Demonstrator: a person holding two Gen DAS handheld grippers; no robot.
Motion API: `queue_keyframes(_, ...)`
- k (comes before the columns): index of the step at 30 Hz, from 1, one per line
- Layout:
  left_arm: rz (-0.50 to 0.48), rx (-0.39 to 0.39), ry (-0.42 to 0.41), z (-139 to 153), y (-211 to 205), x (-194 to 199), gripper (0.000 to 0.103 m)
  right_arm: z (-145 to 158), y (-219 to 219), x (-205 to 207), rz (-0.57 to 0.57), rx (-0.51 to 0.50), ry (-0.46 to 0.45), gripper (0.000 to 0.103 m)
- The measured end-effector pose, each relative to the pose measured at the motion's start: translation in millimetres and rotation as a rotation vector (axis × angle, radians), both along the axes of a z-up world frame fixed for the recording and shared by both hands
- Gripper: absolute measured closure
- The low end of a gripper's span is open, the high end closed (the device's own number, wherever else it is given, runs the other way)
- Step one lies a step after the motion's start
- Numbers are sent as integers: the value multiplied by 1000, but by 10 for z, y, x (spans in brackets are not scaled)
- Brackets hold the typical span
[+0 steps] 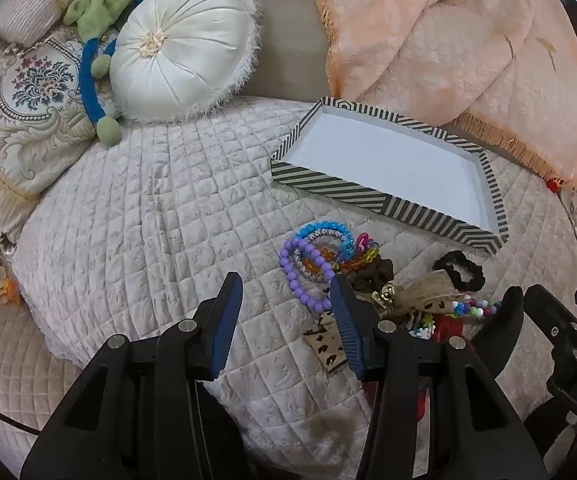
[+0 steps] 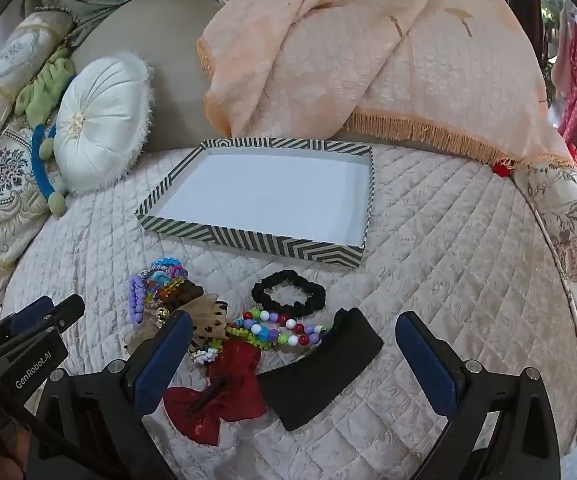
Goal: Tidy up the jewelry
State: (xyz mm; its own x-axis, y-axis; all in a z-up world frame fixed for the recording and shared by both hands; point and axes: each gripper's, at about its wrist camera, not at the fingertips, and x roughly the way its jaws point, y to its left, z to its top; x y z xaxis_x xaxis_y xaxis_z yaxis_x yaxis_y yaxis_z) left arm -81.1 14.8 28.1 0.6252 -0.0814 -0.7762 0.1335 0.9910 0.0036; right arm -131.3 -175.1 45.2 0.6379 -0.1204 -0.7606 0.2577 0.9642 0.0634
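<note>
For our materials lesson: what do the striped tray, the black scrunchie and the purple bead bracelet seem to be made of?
Striped tray: probably cardboard, matte, with a printed chevron outside, thin straight walls and a plain white inside.
Black scrunchie: gathered fabric, slightly glossy, puckered all round, likely over elastic.
Purple bead bracelet: smooth round beads with small highlights, probably glossy plastic, though glass cannot be ruled out.

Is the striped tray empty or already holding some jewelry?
Empty: the striped tray shows only bare white floor in both views; the bracelets lie outside it.

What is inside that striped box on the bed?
Nothing that shows. The striped box has a plain white floor, bare in both views. Its near wall hides a thin strip of floor along that edge. The bracelets and black scrunchie lie outside on the quilt.
</note>
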Motion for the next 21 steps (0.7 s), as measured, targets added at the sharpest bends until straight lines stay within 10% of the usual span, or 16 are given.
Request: queue_keyframes(21, 0, 5, 5, -31, -19, -47, 58, -13, 11, -19, 2, 10, -9, 2)
